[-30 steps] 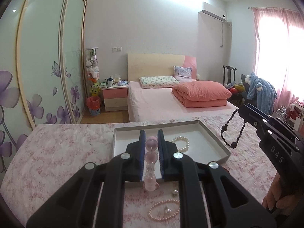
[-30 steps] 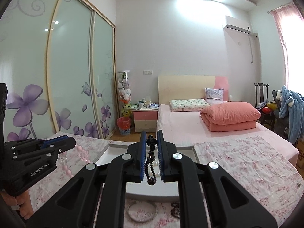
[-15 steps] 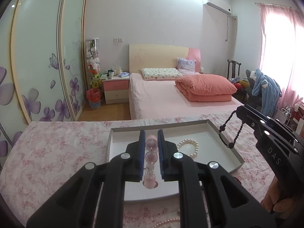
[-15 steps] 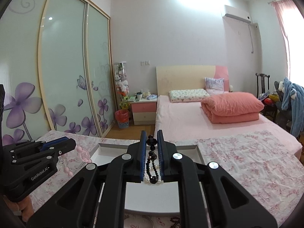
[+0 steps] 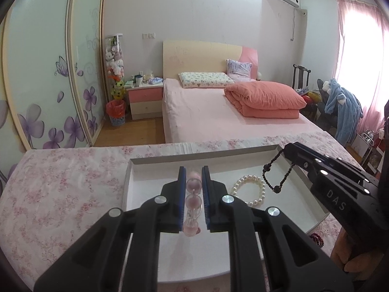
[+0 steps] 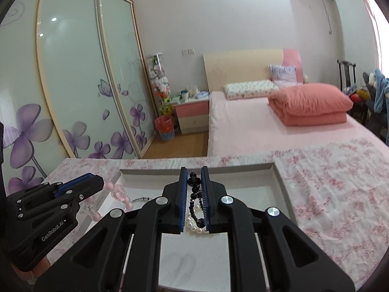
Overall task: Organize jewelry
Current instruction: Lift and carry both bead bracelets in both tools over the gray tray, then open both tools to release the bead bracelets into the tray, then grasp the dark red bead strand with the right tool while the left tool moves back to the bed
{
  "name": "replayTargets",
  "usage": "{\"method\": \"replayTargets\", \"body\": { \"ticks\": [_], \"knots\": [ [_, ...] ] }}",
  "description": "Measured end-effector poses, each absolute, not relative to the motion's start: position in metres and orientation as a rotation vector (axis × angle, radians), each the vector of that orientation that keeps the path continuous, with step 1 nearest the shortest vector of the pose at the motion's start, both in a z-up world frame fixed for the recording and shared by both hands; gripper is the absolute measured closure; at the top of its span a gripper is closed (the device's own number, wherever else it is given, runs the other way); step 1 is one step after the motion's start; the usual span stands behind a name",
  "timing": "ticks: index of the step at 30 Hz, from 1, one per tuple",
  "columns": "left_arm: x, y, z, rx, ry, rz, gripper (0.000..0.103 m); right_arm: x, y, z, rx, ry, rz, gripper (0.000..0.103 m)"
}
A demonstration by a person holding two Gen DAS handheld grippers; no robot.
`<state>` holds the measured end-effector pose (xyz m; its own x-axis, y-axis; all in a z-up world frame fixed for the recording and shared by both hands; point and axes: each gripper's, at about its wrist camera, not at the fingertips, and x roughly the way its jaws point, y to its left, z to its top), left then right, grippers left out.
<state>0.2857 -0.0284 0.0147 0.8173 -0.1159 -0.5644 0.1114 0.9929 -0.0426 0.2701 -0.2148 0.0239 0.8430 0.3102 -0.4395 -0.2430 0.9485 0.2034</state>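
The left gripper [image 5: 193, 177] was closed on a pink bead bracelet [image 5: 192, 200], the strand hanging down between its blue pads above the white tray [image 5: 155, 163]. To its right, the right gripper [image 5: 285, 151] was clamped on a black bead bracelet [image 5: 276, 180] that dangled over the tray. Below that strand, just right of the left gripper's tips, a white pearl bracelet [image 5: 250, 191] lay on the tray floor. In the right wrist view, a thin silver bangle [image 6: 142, 199] lay in the tray beside the left gripper. The tray sat on a pink floral cloth [image 5: 60, 189], with a dark red bead bracelet [image 5: 317, 238] outside its near right corner.
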Motion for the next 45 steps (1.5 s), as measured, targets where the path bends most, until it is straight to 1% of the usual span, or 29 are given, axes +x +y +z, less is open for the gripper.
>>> {"method": "replayTargets", "body": {
  "ticks": [8,10,11,12,25,35,40,45],
  "knots": [
    [0.296,-0.028,0.005,-0.028,0.622,-0.116,0.089,0.282,-0.212,0.012,0.149,0.558,0.293,0.09],
    [0.295,-0.026,0.006,-0.032,0.614,-0.114,0.084,0.282,-0.215,0.011,0.16,0.566,0.29,0.081],
    [0.294,-0.023,0.008,-0.035,0.61,-0.11,0.082,0.28,-0.218,0.011,0.167,0.566,0.283,0.071],
    [0.293,-0.022,0.009,-0.036,0.606,-0.105,0.08,0.279,-0.221,0.012,0.173,0.561,0.276,0.069],
    [0.266,-0.008,0.016,-0.038,0.599,-0.073,0.078,0.257,-0.237,0.022,0.187,0.536,0.248,0.069],
    [0.222,0.003,0.019,-0.045,0.603,-0.085,0.074,0.227,-0.259,0.03,0.183,0.517,0.224,0.069],
    [0.201,0.01,0.012,-0.05,0.628,-0.103,0.069,0.208,-0.275,0.025,0.171,0.532,0.195,0.069],
    [0.179,0.019,-0.003,-0.048,0.667,-0.118,0.062,0.196,-0.29,0.005,0.143,0.613,0.167,0.069]
  ]
}}
